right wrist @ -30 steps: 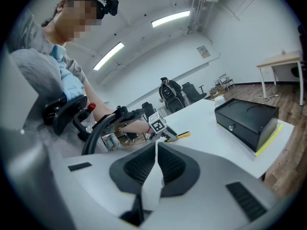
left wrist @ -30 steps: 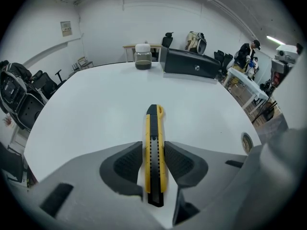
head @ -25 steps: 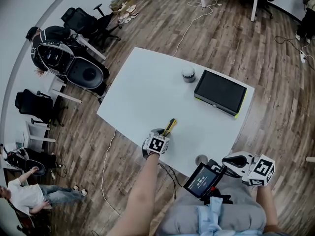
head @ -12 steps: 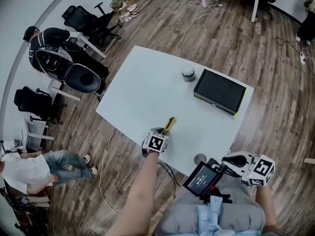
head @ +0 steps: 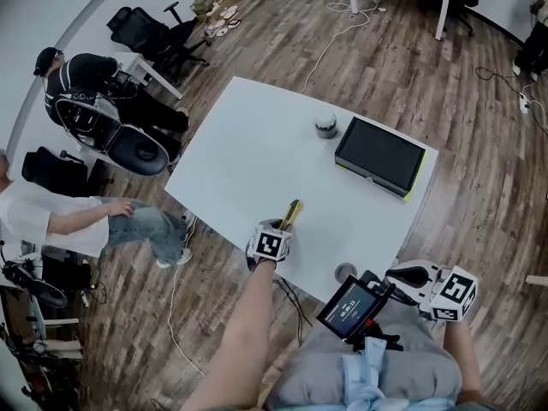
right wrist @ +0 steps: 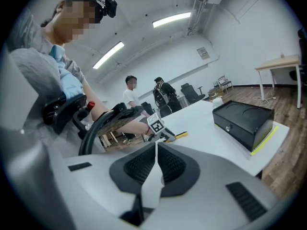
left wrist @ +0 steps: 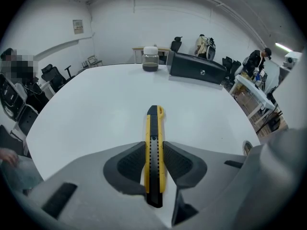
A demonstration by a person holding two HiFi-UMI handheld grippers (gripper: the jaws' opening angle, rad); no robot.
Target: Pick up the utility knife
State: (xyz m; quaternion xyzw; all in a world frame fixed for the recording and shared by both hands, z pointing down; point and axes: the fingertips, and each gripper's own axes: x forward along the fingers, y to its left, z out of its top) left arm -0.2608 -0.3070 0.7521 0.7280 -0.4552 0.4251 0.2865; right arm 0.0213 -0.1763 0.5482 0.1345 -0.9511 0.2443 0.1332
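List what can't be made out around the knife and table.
Head view: the utility knife has its near half hidden under the left gripper, whose jaws have just been closing onto it.
Head view: screen text too small.
All views: black case shut, inside unseen.
Head view: round thing at table edge too small to identify.

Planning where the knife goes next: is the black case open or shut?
Shut. The black case on the table has its lid flat down, no gap showing.

Head view overlooks the table [head: 248, 157] steeply — both gripper views cross it low (shared ground).
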